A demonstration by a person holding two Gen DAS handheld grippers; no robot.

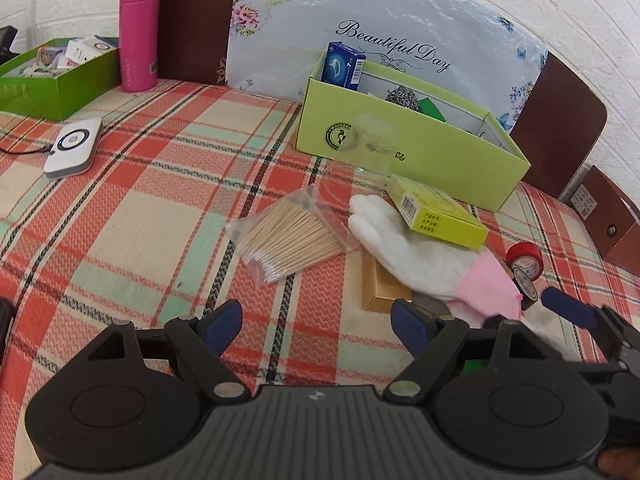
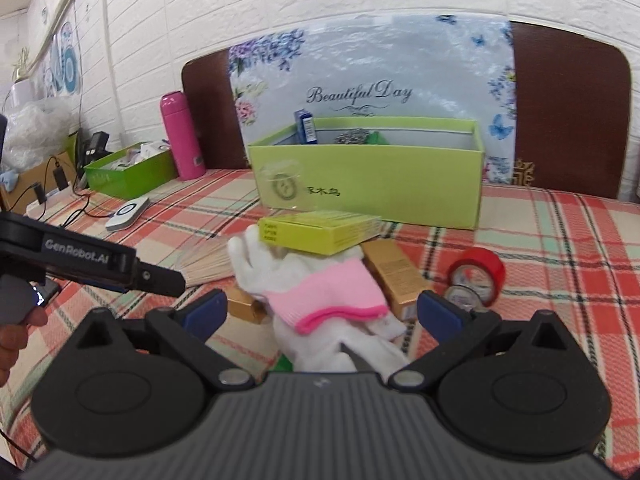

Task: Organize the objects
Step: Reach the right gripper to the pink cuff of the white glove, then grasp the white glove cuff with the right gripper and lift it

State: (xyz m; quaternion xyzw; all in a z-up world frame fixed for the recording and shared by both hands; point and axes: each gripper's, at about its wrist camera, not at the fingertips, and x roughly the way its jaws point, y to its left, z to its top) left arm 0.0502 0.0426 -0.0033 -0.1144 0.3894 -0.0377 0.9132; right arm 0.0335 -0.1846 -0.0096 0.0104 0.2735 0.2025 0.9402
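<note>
A white glove with a pink cuff (image 1: pixel 420 252) (image 2: pixel 320 284) lies on the plaid tablecloth, with a yellow-green carton (image 1: pixel 436 212) (image 2: pixel 320 232) resting on its fingers. A bag of cotton swabs (image 1: pixel 292 240) lies to its left, a gold box (image 1: pixel 380 284) (image 2: pixel 392 276) under it, and red tape rolls (image 1: pixel 524 264) (image 2: pixel 476 276) to its right. My left gripper (image 1: pixel 316 324) is open, just short of the swabs. My right gripper (image 2: pixel 320 316) is open, its fingers on either side of the glove's cuff. A light green open box (image 1: pixel 400 140) (image 2: pixel 372 184) stands behind.
A clear plastic cup (image 1: pixel 360 152) lies against the green box. A white charger (image 1: pixel 74 146) (image 2: pixel 128 212), a pink bottle (image 1: pixel 138 32) (image 2: pixel 182 136) and a dark green box (image 1: pixel 52 76) (image 2: pixel 128 172) are at the left. Brown chair backs (image 1: pixel 560 128) stand behind the table.
</note>
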